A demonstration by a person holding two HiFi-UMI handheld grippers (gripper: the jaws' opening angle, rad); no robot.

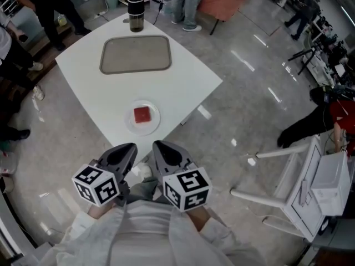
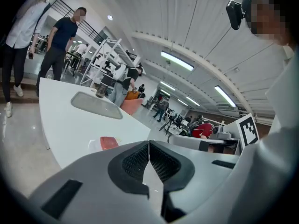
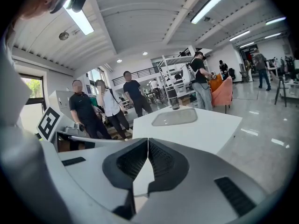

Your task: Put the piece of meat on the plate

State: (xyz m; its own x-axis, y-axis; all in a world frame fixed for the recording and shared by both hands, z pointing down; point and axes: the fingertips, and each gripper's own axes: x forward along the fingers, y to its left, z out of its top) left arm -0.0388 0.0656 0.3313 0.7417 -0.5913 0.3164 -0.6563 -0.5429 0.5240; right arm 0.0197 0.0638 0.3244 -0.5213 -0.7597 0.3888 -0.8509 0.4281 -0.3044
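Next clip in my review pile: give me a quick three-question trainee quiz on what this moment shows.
1. True or false: the piece of meat lies on the plate.
2. What stands beyond the tray, at the far corner of the table? A) a dark flask B) a bowl C) a pan
3. Fill in: the left tool and the right tool each have their jaws ____.
Key: 1 true; 2 A; 3 shut, with nothing between them.

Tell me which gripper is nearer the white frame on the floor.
Right. The right gripper is to the left of the white frame; the left gripper is just beside the right one, on the side farther from the frame. Both are shut and empty.
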